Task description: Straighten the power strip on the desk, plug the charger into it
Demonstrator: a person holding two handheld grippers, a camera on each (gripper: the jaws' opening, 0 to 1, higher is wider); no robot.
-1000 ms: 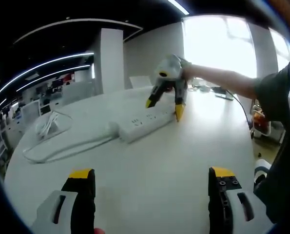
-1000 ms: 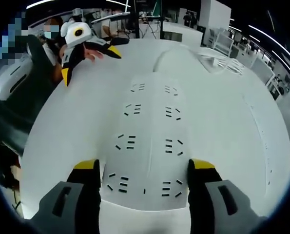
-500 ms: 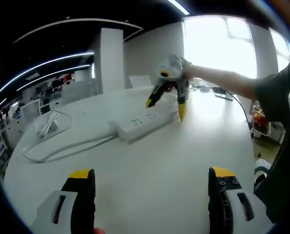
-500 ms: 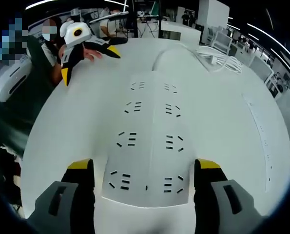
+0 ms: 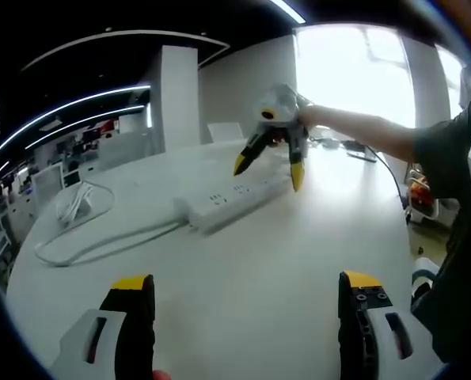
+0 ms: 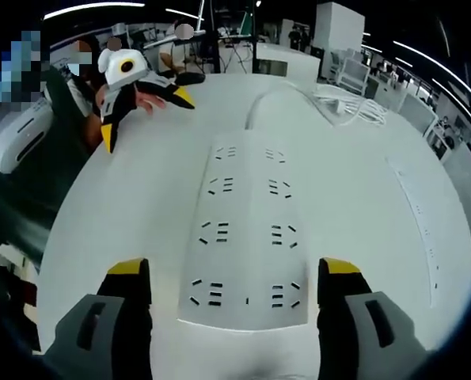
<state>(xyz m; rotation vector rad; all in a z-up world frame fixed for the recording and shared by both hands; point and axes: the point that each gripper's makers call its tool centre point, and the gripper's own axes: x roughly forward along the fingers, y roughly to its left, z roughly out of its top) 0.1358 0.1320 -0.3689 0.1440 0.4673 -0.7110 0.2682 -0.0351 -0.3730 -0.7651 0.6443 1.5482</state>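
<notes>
The right gripper [image 5: 268, 162] hangs just above the white power strip [image 6: 247, 237] on the tabletop [image 5: 298, 261], jaws spread and empty, like the left gripper [image 6: 144, 103].

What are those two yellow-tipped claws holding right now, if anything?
Nothing. The right gripper hangs open over the far end of the power strip, not touching it, and the left gripper is open above the bare desk.

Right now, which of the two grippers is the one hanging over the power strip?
The right gripper: it hangs with jaws spread above the far end of the power strip. The left gripper sits well back over bare desk.
</notes>
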